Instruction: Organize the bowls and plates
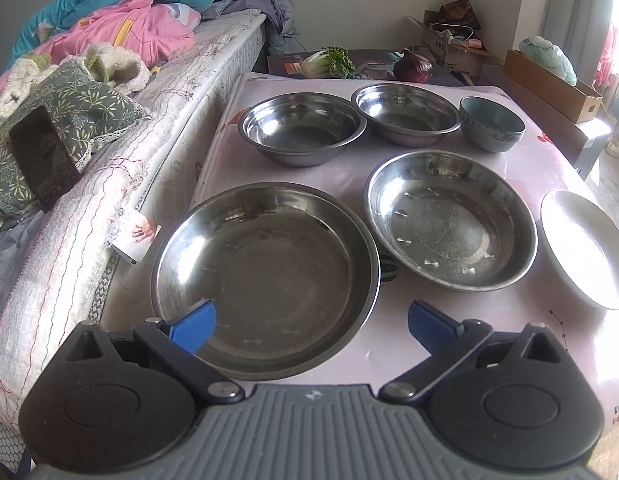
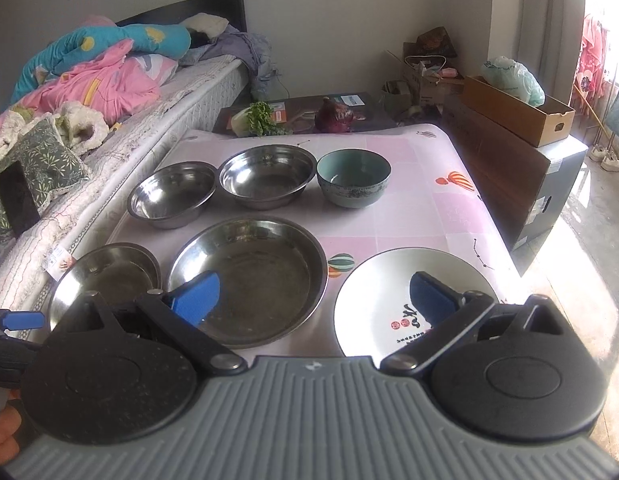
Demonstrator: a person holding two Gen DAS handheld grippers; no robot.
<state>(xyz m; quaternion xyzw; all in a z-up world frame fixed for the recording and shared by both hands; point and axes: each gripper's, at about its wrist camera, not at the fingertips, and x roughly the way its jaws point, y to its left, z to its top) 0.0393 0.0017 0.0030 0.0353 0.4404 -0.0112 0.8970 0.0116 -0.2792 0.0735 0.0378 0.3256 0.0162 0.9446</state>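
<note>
Above the table, the left gripper gapes wide over a steel plate, grasping nothing; the right gripper likewise hangs spread and empty.

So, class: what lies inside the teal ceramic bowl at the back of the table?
The teal bowl looks empty; its pale inner wall and part of the floor show. Its near rim hides the nearest bit of the bottom.

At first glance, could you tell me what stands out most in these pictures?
Shiny steel dishes fill the pink table: two wide steel plates in front, two steel bowls behind. A teal bowl sits back right, a white plate front right. Both grippers hover open.
</note>
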